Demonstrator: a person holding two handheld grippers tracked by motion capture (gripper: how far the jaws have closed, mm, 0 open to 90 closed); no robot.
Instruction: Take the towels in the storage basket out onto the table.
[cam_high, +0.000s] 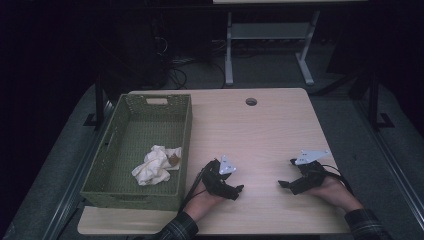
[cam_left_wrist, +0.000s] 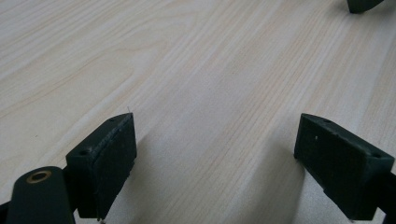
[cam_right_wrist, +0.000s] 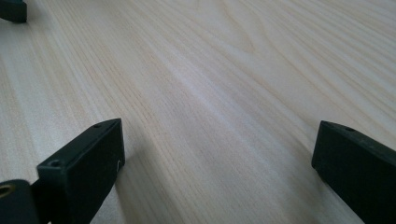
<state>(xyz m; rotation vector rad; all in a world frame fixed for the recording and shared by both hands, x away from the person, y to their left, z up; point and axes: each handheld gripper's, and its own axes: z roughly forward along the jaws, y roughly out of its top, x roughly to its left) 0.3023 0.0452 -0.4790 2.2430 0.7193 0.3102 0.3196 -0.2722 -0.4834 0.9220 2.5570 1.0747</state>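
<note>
A: Where is the crumpled white cloth found?

B: It is seen inside the green woven basket, toward the near right corner, at about nine o'clock from the left gripper. A small brown lump is lodged against its right edge; what that is cannot be told.

A: How is the cloth expected to handle?

B: It is judged to be light, soft and limp, so it would sag and trail once lifted. A raised fold near the middle of the bundle would best be pinched, so that the whole wad is gathered rather than one loose corner.

A: And the grippers?

B: Both are rested on the wooden table, well apart from the basket. The left gripper's jaws are spread wide with nothing but bare wood between them. The right gripper, at three o'clock from the left one, is likewise held wide apart and nothing is gripped.
</note>
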